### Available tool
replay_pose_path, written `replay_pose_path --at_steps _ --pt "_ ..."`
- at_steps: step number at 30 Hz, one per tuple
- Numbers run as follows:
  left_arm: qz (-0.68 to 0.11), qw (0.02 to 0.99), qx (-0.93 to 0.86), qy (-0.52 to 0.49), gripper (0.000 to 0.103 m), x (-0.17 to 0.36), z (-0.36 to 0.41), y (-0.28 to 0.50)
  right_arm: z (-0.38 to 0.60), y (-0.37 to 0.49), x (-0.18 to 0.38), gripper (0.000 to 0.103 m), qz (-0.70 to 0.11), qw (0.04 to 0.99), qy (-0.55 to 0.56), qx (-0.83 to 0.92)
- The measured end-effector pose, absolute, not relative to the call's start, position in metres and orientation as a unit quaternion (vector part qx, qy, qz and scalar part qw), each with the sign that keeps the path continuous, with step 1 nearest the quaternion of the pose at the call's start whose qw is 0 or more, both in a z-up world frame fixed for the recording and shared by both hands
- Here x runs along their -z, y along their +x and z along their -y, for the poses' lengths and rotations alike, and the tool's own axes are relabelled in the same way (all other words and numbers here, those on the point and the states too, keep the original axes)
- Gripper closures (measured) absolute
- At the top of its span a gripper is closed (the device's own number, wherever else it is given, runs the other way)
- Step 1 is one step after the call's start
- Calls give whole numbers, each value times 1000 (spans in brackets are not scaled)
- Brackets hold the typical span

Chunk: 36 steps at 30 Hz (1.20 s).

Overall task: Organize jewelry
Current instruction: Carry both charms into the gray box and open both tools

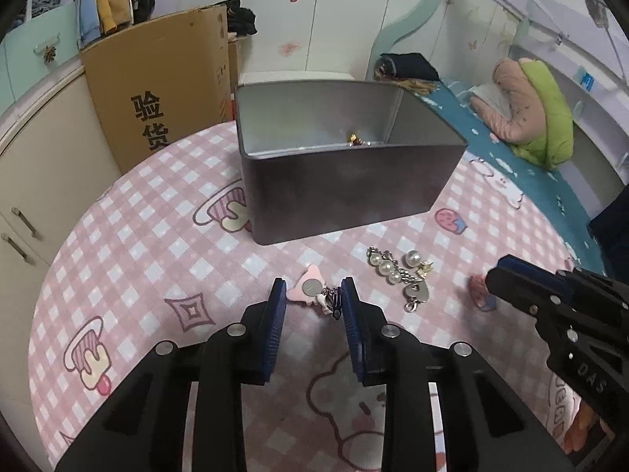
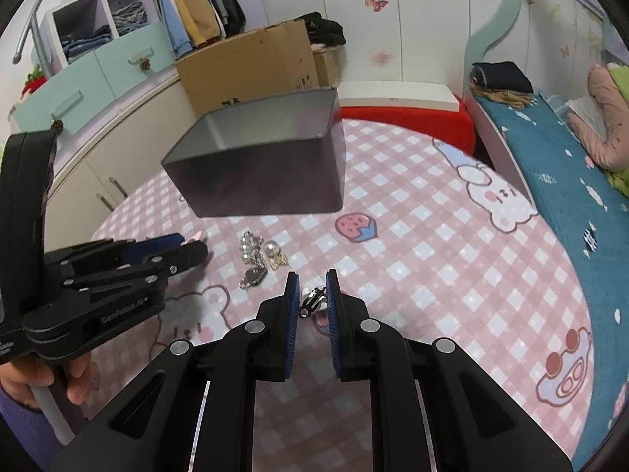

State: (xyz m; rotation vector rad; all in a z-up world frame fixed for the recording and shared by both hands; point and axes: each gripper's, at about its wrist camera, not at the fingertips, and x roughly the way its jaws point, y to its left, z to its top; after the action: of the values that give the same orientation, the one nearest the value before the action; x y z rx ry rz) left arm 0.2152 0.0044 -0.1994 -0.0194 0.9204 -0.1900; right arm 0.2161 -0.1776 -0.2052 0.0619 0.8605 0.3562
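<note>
Pink check cloth: covers the counter [image 1: 129,236], printed with cartoon figures; broad bare stretches at lower left of the left wrist view and at right of the right wrist view
Tin box [image 1: 342,161]: dark, open-topped, upper centre of the left wrist view; its near wall faces the tools, a small gold piece [image 1: 352,138] lies inside; bare cloth runs all round it
Pink star charm [image 1: 310,287]: flat on the cloth at centre of the left wrist view, between the blue pads of the left tool [image 1: 312,295]
Left tool: jaws part open around the charm; whether the pads touch it cannot be told
Pearl and chain cluster [image 1: 397,273]: lies on the cloth just right of the charm, apart from the box's near wall
Right tool [image 2: 311,289]: jaws narrowed on a small black-and-silver clip [image 2: 312,299], lower centre of the right wrist view, above the cloth
Hand [image 2: 37,381]: grips the left tool's handle at lower left of the right wrist view
Counter edges: curved far rim meets a cardboard carton [image 1: 157,90] at upper left and a bed with blue cover [image 1: 511,149] at right
</note>
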Motion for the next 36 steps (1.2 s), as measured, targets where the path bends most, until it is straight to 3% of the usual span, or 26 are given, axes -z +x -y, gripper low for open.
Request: replay_pose_path --at_steps 13,24,36 --pt "-396 910 124 -24 76 152 -9 198 170 222 162 88 -377 909 18 -177" --pt "-365 920 142 -25 76 108 -10 231 161 258 117 88 -343 916 37 -203" --pt "-410 904 118 -15 76 133 -8 289 139 303 133 88 -373 899 49 -224"
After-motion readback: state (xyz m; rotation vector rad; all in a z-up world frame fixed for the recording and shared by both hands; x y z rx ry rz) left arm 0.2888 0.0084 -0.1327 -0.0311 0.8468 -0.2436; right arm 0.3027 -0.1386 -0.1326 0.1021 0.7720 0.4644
